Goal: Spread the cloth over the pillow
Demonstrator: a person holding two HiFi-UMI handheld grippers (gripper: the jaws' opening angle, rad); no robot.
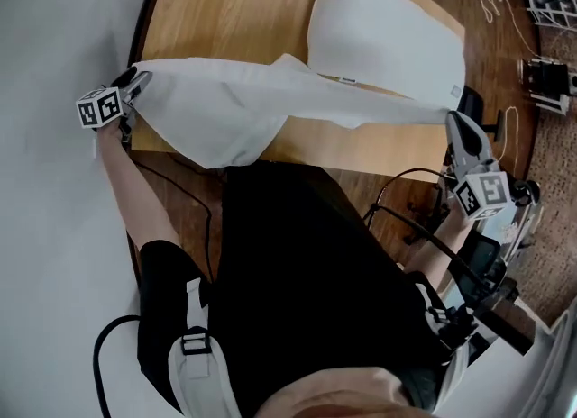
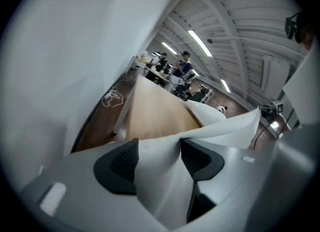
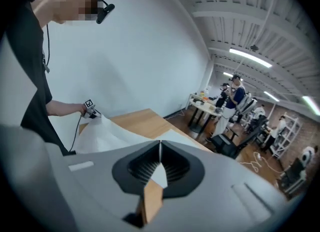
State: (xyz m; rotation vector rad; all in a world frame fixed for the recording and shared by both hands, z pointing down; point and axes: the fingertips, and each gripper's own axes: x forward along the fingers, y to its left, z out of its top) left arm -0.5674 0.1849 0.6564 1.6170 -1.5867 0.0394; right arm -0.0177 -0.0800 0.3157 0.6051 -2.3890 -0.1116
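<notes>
A white cloth (image 1: 270, 101) hangs stretched across the near edge of the wooden table (image 1: 216, 11), between my two grippers. The white pillow (image 1: 379, 38) lies on the table just beyond it, at the right. At the cloth's left corner is my left gripper (image 1: 135, 83). In the left gripper view its jaws (image 2: 160, 158) stand wide apart, with a fold of cloth (image 2: 160, 181) lying loose between them. My right gripper (image 1: 455, 123) holds the cloth's right end. In the right gripper view it (image 3: 160, 158) is shut on a thin sliver of cloth (image 3: 159, 176).
A white wall runs along the table's left side. Cables and small equipment (image 1: 550, 74) lie on the wooden floor at the right. A black cable (image 1: 180, 193) trails below the table's near edge. Several people stand by desks (image 3: 230, 98) far behind the table.
</notes>
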